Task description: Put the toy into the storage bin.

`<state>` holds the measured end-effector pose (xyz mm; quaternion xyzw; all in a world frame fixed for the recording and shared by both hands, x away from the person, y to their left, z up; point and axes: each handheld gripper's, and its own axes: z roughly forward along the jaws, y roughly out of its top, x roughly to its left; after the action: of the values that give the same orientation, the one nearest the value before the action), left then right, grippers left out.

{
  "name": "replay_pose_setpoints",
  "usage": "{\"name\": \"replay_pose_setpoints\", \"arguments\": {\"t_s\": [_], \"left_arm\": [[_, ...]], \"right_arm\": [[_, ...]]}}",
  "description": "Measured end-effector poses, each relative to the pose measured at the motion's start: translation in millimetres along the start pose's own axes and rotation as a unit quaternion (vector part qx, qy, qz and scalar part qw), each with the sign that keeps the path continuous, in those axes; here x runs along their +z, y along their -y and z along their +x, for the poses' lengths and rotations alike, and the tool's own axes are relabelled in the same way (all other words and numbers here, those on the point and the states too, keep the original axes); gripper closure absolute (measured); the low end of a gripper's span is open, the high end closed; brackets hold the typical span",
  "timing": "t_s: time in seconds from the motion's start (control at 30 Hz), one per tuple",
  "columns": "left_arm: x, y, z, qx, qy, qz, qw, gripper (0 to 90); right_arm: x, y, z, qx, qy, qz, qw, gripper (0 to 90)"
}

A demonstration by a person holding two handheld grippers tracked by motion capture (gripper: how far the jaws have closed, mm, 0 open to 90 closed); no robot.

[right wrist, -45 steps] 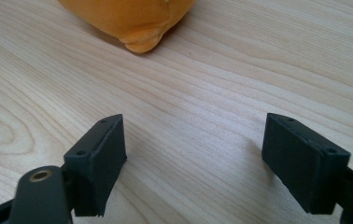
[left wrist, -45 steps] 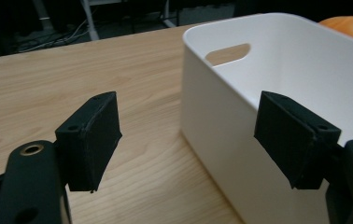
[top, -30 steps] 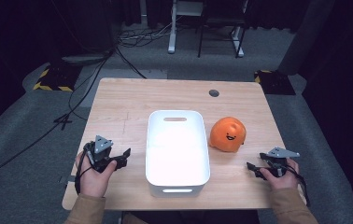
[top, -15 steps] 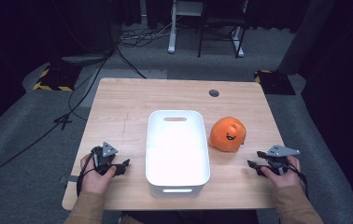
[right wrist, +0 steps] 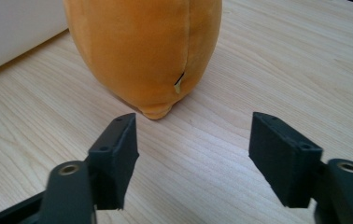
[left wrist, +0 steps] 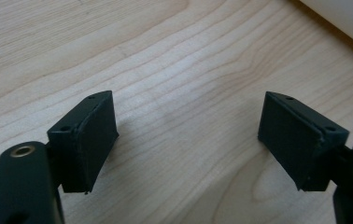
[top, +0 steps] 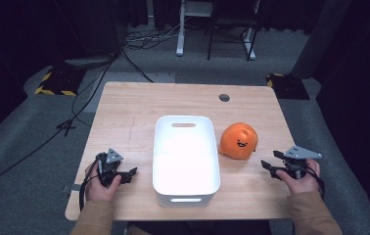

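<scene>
Orange plush between bin and right gripper, nothing gripped.

Table (top: 139, 105) carries the white bin (top: 186, 186) at centre; orange plush toy (top: 239, 141) sits just right of it, untouched. Right gripper (top: 269, 169) is near the toy's right, jaws apart, just been opening, nothing between. Left gripper (top: 127, 175), left of bin, same: apart over bare wood.

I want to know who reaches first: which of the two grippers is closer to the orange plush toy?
The right gripper: the orange plush toy sits just ahead of its open jaws, while the white bin separates the left gripper from it.
</scene>
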<state>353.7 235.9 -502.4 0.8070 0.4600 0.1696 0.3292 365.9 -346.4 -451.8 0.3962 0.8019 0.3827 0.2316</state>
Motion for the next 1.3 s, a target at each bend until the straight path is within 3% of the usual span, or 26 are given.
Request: {"name": "replay_pose_setpoints", "arguments": {"t_s": [0.03,0.07,0.1,0.23,0.57,0.8,0.93,1.3], "left_arm": [[0.3,-0.1,-0.4,0.000,-0.001,0.000,1.0000,18.8],[0.3,-0.1,-0.4,0.000,-0.001,0.000,1.0000,18.6],[0.3,-0.1,-0.4,0.000,-0.001,0.000,1.0000,18.6],[0.3,0.0,-0.4,0.000,-0.002,0.000,1.0000,18.6],[-0.1,-0.1,0.0,0.000,0.001,0.003,1.0000,18.6],[0.3,0.2,-0.4,-0.001,0.000,0.000,1.0000,18.6],[0.2,0.1,-0.5,-0.001,-0.001,0.001,1.0000,18.6],[0.0,0.2,-0.3,0.000,-0.003,0.000,1.0000,18.6]], "right_arm": [[0.4,-0.4,-0.2,0.007,0.000,-0.001,1.0000,32.7],[1.0,-2.0,-0.8,0.032,0.000,-0.002,0.9995,42.2],[1.0,-2.0,-0.8,0.032,0.000,-0.002,0.9995,42.2],[-5.5,-10.0,-2.8,0.027,-0.025,-0.012,0.9992,44.3],[-7.6,-40.9,-1.5,0.004,-0.052,-0.048,0.9975,48.6],[-3.1,-57.8,0.6,0.003,-0.080,-0.073,0.9941,49.0],[0.5,-69.6,1.2,-0.007,-0.096,-0.102,0.9901,50.1],[22.0,-86.1,0.5,-0.011,-0.112,-0.119,0.9865,52.0]]}}
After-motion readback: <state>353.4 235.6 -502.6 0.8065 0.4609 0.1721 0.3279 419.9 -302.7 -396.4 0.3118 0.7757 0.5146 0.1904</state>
